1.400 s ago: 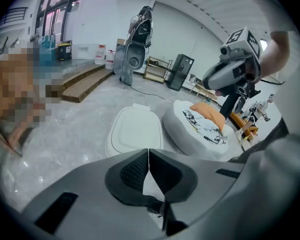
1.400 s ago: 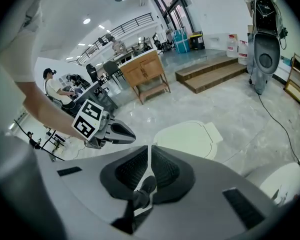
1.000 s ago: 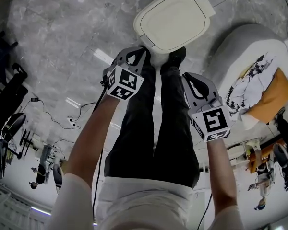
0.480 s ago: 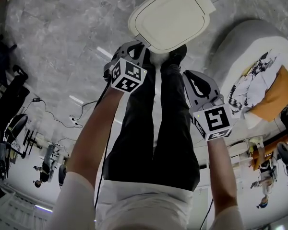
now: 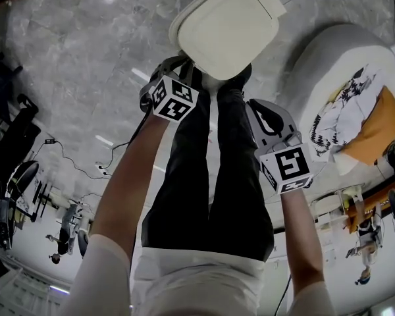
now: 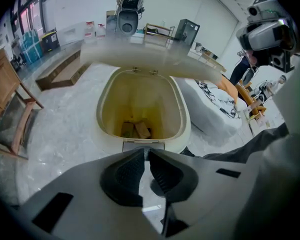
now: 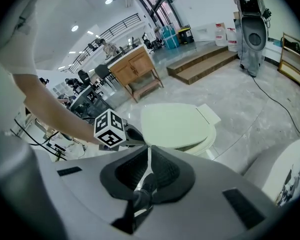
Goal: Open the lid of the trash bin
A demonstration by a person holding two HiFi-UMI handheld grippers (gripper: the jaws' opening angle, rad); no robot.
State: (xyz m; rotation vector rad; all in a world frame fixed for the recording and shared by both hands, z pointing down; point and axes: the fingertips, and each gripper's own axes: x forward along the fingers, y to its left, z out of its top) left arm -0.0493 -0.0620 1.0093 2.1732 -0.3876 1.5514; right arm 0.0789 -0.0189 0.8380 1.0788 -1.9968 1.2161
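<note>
The cream trash bin's lid [image 5: 224,28] is tilted up at its front edge. In the left gripper view the lid [image 6: 150,59] hangs over the open bin [image 6: 182,129], which holds cardboard scraps [image 6: 136,129]. My left gripper [image 5: 182,71] sits under the lid's front edge with its tips hidden there; its jaws [image 6: 146,156] are shut with nothing between them. My right gripper [image 5: 260,107] hovers lower right of the bin, apart from it, shut and empty [image 7: 149,154]. The right gripper view shows the lid [image 7: 175,124] lifted off the rim beside the left gripper's marker cube [image 7: 110,128].
The person's dark-trousered legs and shoes [image 5: 240,78] stand at the bin's foot. A white padded seat with patterned cloth and an orange cushion [image 5: 342,91] is to the right. A cable [image 5: 72,160] trails over the marble floor. A wooden chair [image 6: 10,104] stands left.
The lid has tipped further up and drifted left in the head view. My left gripper has risen with it under the front edge. The right gripper has barely moved.
</note>
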